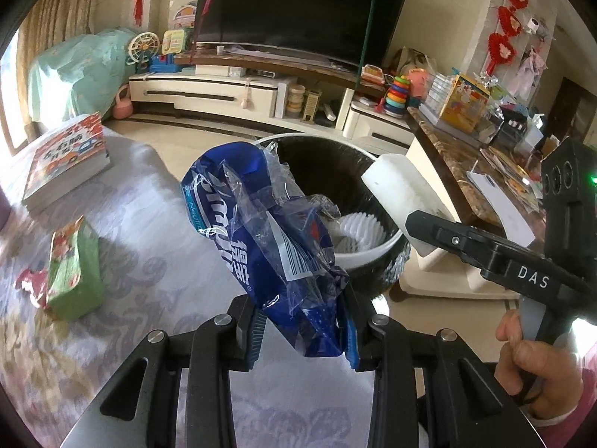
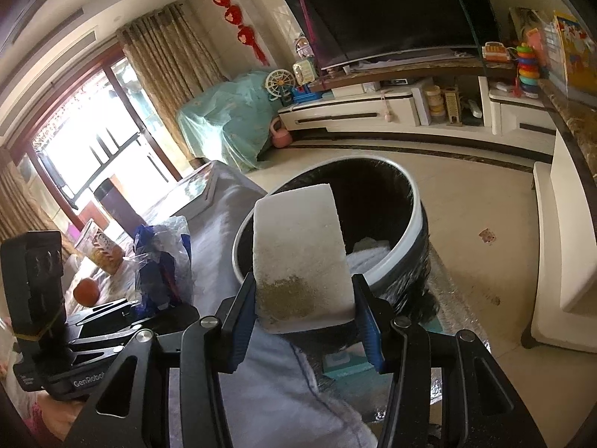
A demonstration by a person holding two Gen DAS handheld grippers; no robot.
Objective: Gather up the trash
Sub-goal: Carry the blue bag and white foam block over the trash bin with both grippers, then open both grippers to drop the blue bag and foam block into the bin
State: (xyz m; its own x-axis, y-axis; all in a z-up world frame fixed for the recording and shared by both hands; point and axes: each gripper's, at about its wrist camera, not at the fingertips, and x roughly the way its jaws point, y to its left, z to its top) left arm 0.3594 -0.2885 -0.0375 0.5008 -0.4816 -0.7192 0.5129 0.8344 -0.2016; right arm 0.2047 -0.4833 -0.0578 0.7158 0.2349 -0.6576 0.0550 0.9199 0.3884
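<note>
Blue crinkled plastic: the wrapper sits clenched in my left gripper, both blue pads pressed into its lower end. It rises up and away from the jaws, with a clear film bunched around its upper part. Seen from the left wrist, its top reaches in front of the near rim of the trash bin.

White foam: the block is gripped in my right gripper, pads tight on both side edges. Its lower face carries a brownish-green stain. From the right wrist, it stands upright in front of the bin's opening, covering part of the near rim. The left-wrist view shows the same block held out just right of the bin, and my right hand wrapped round the gripper's handle.

The bin is round, with a white rim and a black liner, and some white scraps already lie at the bottom. It stands on the floor, just beside the edge of the grey patterned cloth that covers the surface under my grippers.

On that cloth, to the left: a green box and, farther back, a stack of books. An orange fruit shows in the right-wrist view beyond the left gripper.
</note>
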